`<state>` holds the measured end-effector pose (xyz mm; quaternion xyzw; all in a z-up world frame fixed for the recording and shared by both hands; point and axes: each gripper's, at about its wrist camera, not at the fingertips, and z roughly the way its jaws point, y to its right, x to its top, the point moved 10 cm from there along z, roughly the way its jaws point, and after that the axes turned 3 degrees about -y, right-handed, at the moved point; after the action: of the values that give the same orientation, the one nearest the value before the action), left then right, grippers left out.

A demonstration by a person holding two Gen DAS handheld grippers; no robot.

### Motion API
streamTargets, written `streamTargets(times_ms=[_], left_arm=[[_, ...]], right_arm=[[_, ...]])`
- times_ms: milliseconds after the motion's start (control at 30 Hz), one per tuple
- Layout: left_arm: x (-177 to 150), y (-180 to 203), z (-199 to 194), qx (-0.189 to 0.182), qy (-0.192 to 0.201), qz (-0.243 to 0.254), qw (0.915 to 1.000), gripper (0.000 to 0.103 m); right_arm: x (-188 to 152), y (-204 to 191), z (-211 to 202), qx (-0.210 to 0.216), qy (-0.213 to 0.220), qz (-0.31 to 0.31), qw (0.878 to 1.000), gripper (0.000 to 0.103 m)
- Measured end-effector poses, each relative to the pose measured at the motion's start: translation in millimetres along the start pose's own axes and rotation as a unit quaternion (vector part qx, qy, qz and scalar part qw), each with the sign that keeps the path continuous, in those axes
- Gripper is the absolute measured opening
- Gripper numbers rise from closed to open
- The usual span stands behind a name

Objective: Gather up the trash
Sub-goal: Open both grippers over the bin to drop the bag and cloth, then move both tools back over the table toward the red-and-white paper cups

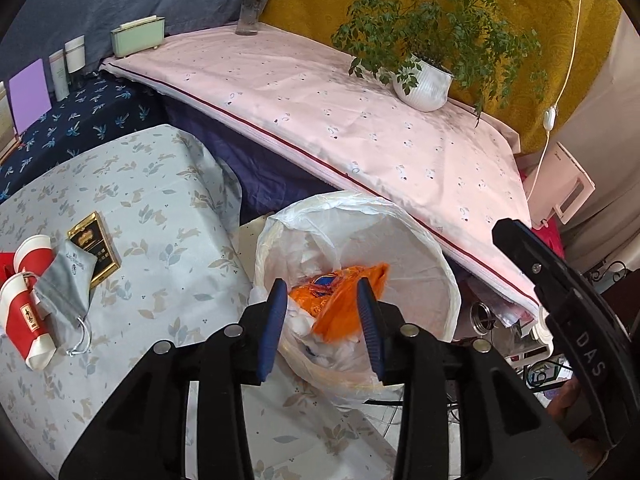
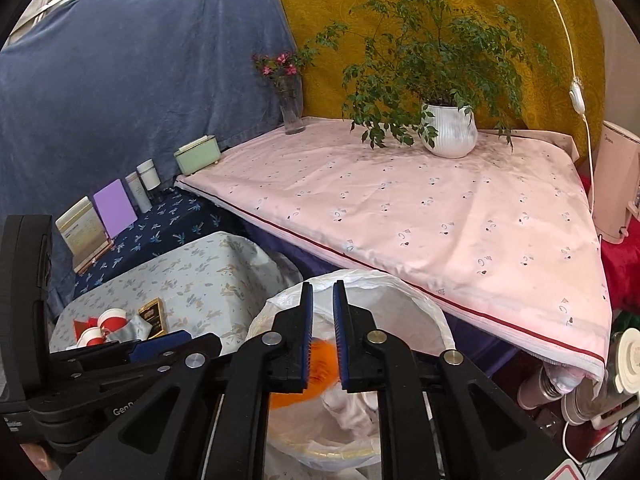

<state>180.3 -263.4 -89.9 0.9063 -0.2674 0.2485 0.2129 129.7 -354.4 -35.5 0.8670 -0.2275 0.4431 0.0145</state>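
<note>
Two grippers hang over a white-lined trash bin (image 1: 416, 240). In the left wrist view the left gripper (image 1: 324, 292) has its blue pads spread, with nothing pinched; an orange plastic bag (image 1: 344, 304) shows in the gap between them but lies loose down in the bin, on top of crumpled white trash. In the right wrist view the right gripper (image 2: 322, 308) has its pads a narrow way apart, and they too pinch nothing; the same orange bag (image 2: 320, 360) is seen below them inside the bin (image 2: 424, 320). At 9 o'clock from the bin, on a low table with a leaf-print cloth (image 1: 168, 240), lie two red-and-white paper cups (image 1: 24, 308), a grey drawstring pouch (image 1: 66, 288) and a black-and-gold box (image 1: 96, 248). At 12 to 1 o'clock a pink cloth (image 1: 360, 120) covers a higher surface bearing a potted plant (image 1: 424, 84).
</note>
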Motion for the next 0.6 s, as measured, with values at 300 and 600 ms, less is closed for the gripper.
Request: streamTargets(times_ms=[300, 600], left_arm=[[-5, -25, -11, 0.014, 0.01, -0.017, 0.9997, 0.042], [-15, -69, -37, 0.04, 0.03, -0.053, 0.9974, 0.053]], right_arm=[[1, -16, -11, 0.013, 0.007, 0.0, 1.0, 0.031], [-5, -56, -16, 0.034, 0.004, -0.024, 0.999, 0.035]])
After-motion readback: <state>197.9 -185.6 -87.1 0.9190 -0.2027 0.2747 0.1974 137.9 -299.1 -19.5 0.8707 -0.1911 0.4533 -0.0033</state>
